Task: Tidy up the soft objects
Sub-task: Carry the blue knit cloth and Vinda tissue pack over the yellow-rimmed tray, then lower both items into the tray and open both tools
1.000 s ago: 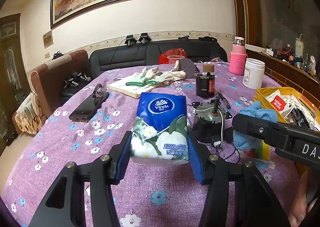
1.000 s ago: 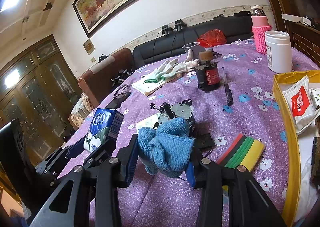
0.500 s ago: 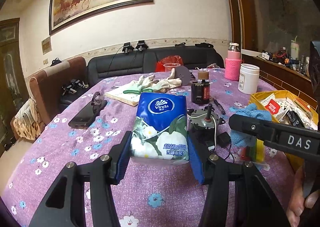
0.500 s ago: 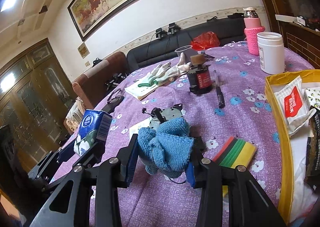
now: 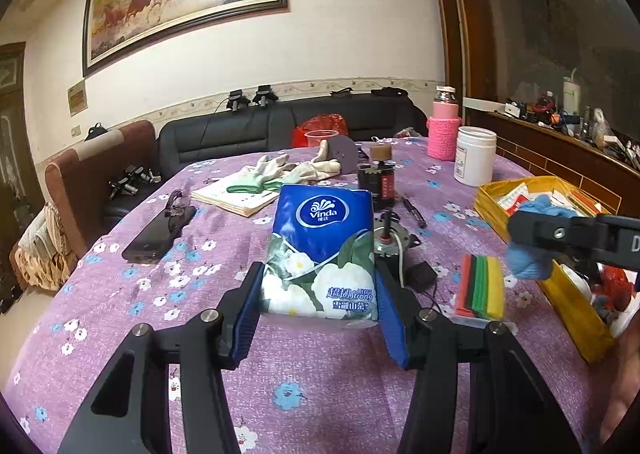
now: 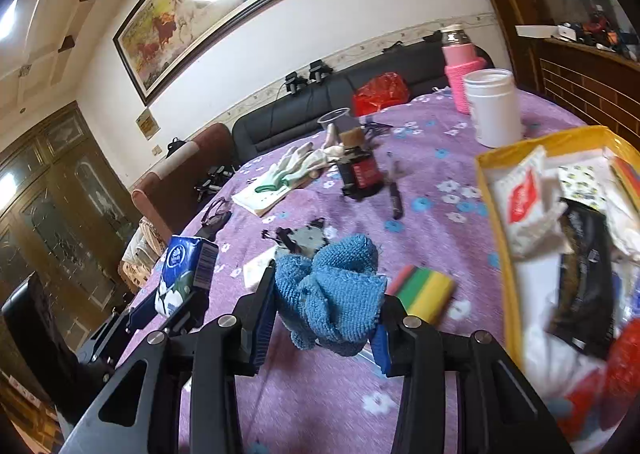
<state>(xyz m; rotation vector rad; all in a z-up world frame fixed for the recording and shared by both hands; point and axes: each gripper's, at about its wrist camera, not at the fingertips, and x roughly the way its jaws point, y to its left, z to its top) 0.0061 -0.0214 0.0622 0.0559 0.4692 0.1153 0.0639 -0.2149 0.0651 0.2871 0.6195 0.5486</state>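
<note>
The blue soft-plastic tissue pack (image 5: pixel 320 254), printed "Vinda" over white flowers, sits clamped in the left gripper (image 5: pixel 320 310) above the purple floral tablecloth (image 5: pixel 120 294). The right gripper (image 6: pixel 324 318) pinches a crumpled blue terry cloth (image 6: pixel 332 290) beside the yellow tray (image 6: pixel 496 222).

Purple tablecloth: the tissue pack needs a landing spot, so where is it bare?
Bare cloth lies near the table edge below the left tongs, and between the phone and the tissue pack. The motor, sponges and yellow box crowd the right.
</note>
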